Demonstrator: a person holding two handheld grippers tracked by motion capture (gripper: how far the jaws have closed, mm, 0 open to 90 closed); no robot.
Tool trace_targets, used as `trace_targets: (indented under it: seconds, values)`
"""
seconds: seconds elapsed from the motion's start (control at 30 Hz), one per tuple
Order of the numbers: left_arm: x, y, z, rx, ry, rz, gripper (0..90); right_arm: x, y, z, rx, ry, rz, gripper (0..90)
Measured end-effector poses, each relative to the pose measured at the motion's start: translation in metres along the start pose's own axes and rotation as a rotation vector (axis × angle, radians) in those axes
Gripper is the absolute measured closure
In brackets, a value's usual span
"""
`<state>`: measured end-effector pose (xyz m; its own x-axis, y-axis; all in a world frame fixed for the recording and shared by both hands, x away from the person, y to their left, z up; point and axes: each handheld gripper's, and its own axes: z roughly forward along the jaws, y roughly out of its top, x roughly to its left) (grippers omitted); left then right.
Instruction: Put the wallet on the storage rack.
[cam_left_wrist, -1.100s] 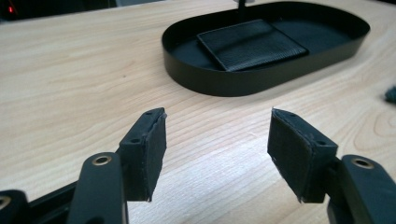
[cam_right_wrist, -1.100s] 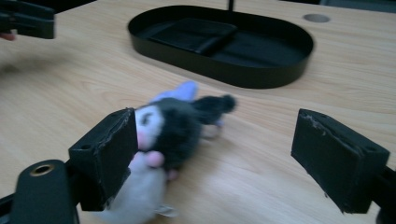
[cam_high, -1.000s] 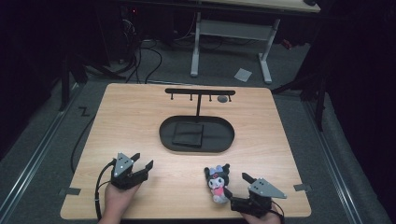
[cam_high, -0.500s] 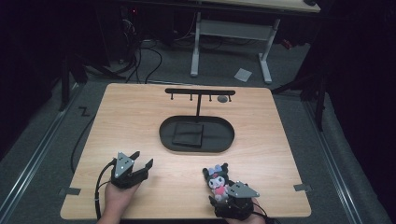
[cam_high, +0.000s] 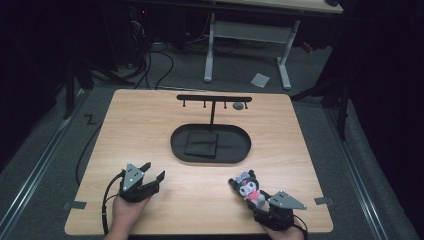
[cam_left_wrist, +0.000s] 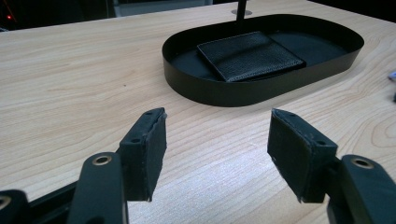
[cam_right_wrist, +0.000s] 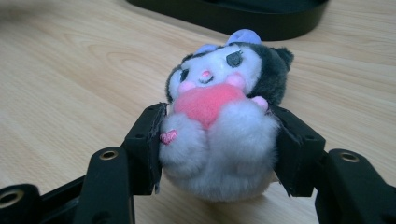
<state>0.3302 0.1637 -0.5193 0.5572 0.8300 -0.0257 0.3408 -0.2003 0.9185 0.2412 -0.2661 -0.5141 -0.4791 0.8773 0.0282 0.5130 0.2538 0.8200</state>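
We see right claw (cam_right_wrist: 217, 154) clamped on plush toy (cam_right_wrist: 224, 116) near desk (cam_high: 150, 115) front edge; left claw (cam_left_wrist: 217, 154) wide open, empty, bare wood before tray (cam_left_wrist: 224, 91), seemingly holding a wallet (cam_left_wrist: 250, 56).

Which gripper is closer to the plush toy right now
Right. The right gripper has its jaws around the plush toy; the left gripper sits open, well off to its side.

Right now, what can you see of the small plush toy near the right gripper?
The small plush toy is fluffy, with a white face, dark grey hood with ears, lilac bow, pink cheeks and a pink heart on its front. It lies on the light wooden table, with the right gripper pressing its black pads against both sides of its pale body.
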Motion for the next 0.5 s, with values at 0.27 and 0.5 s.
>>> trace_targets:
  seconds: [0.27,0.5]
  values:
    - [-0.002,0.001,-0.002,-0.003,-0.016,0.016,39.6,-0.022,-0.008,-0.006,0.023,-0.035,0.031,40.9]
    - [-0.002,0.002,-0.002,0.0,-0.022,0.02,39.9,-0.034,-0.011,-0.007,0.033,-0.044,0.07,33.9]
